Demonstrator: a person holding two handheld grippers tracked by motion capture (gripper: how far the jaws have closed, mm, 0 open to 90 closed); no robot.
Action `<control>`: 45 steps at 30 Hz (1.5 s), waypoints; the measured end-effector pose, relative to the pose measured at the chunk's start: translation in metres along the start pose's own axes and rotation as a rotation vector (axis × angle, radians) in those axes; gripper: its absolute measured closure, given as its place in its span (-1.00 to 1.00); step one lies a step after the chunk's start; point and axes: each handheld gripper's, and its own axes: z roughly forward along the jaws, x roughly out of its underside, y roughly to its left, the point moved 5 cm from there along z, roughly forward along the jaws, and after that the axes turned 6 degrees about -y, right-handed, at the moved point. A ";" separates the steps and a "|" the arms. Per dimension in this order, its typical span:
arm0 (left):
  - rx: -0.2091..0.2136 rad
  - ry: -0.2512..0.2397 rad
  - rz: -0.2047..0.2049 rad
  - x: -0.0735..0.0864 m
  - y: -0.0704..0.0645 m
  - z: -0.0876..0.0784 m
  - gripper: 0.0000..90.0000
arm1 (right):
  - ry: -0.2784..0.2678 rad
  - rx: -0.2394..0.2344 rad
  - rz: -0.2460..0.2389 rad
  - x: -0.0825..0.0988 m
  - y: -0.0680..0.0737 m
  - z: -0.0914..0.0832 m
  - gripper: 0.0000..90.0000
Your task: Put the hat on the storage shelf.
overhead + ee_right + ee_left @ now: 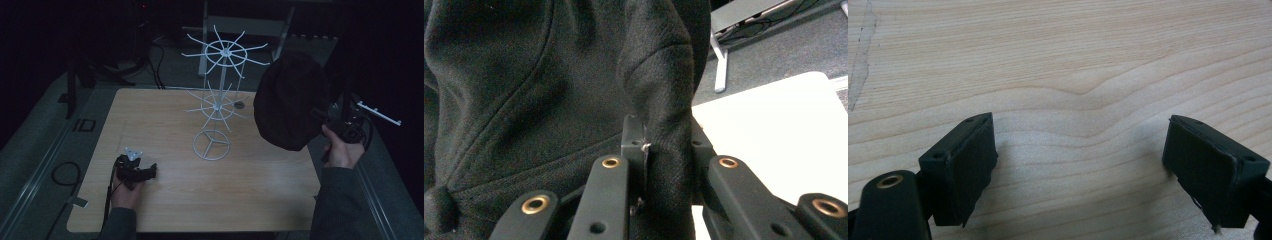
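The high view is very dim and underexposed: the surroundings sink into near black, and only the surface [165, 135] shows a muted tone, slightly soft and grainy. The left gripper view is brightly, evenly lit, with sharp wood grain and soft shadows beside the jaws. In the right gripper view, the surface's corner glares white.
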 end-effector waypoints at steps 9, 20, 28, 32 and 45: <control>0.001 0.001 0.001 0.000 0.000 0.000 -0.68 | -0.009 -0.006 -0.002 -0.002 0.001 -0.001 0.74; 0.000 0.000 0.001 0.000 0.000 0.000 -0.68 | -0.025 -0.015 0.017 -0.005 0.002 -0.003 0.74; 0.001 0.000 0.001 0.000 0.000 0.000 -0.68 | -0.035 -0.018 0.029 -0.009 0.002 -0.006 0.74; 0.001 0.000 0.001 0.000 0.000 0.000 -0.68 | -0.039 -0.019 0.029 -0.010 0.003 -0.008 0.73; 0.001 0.001 0.001 0.000 0.000 0.000 -0.68 | -0.053 -0.038 0.040 -0.012 0.007 -0.005 0.73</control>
